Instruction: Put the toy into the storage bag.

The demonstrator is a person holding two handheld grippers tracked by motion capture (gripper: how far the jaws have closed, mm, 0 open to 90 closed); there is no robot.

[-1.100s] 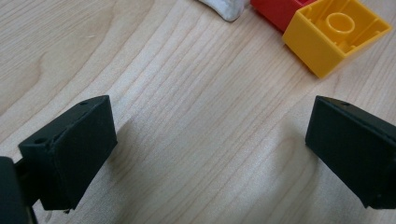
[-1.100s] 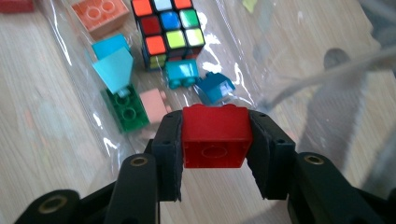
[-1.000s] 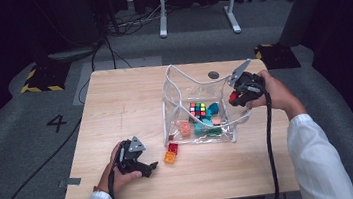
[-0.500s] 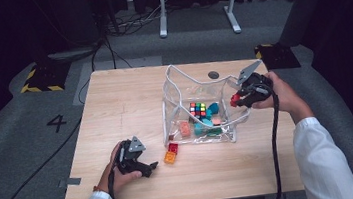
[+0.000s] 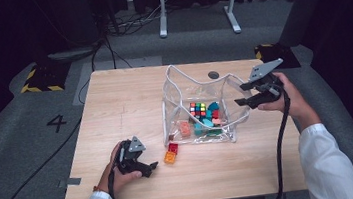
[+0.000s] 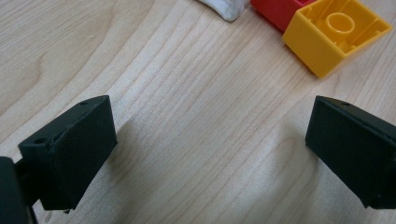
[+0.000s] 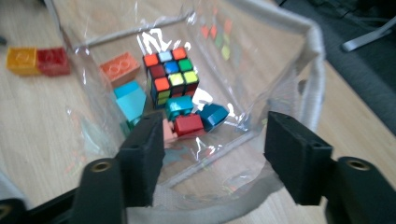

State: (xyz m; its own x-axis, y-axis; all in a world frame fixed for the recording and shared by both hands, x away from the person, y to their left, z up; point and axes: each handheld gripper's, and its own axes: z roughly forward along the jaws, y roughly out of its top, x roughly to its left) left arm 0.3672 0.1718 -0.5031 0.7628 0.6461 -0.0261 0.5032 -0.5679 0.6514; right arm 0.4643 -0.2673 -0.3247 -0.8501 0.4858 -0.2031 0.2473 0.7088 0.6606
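A light wooden desk (image 5: 115, 111) stands on a grey floor in a dark room. The left gripper (image 5: 144, 168) rests low on the desk near the front edge, jaws wide apart and holding nothing. It points at a yellow block (image 6: 334, 35) lying on its side, hollow bottom showing, touching a red block (image 6: 275, 11). The right gripper (image 5: 244, 94) hangs at the right rim of a clear bag (image 5: 178, 86) in the middle of the desk, jaws open and empty. Inside the bag sit a colour cube (image 7: 170, 74) and small blocks. The bag's mouth faces up.
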